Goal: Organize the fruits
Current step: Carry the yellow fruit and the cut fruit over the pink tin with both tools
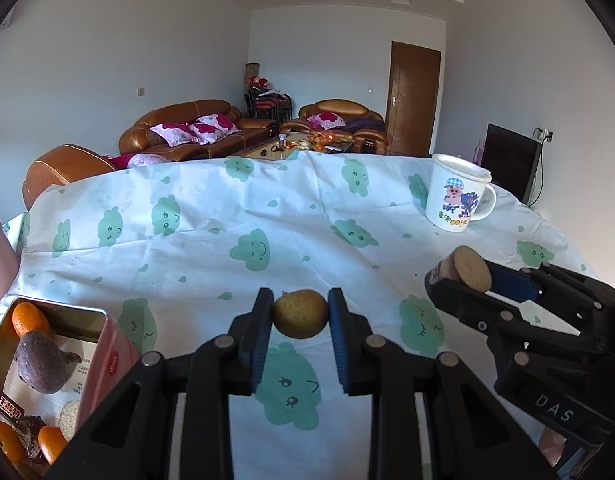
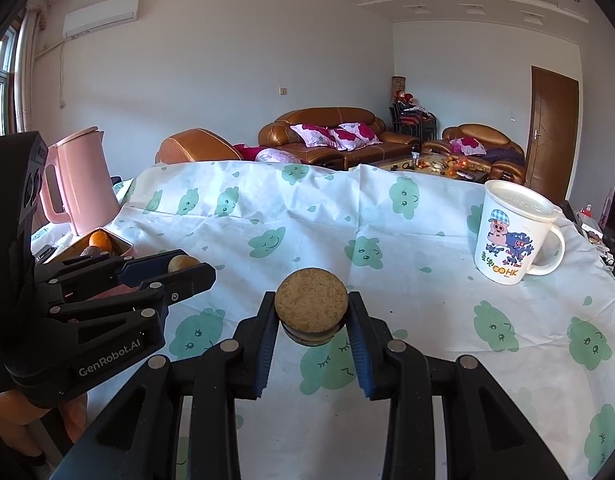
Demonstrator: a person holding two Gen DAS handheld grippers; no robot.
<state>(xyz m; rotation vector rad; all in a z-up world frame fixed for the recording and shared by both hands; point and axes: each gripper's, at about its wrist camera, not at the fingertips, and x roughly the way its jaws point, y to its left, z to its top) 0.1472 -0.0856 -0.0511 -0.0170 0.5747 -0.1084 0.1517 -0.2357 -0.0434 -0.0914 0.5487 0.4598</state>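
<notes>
Fruit [image 1: 300, 313], small, round and yellow-green, sits pinched in our left gripper [image 1: 300, 316] above the cloth [image 1: 235, 216], right of the pink tin [image 1: 107, 360] holding oranges [image 1: 29, 318]. Our right gripper [image 2: 312, 312] clamps a cork-topped jar [image 2: 311, 306], with the mug [image 2: 511, 232] far right.
</notes>
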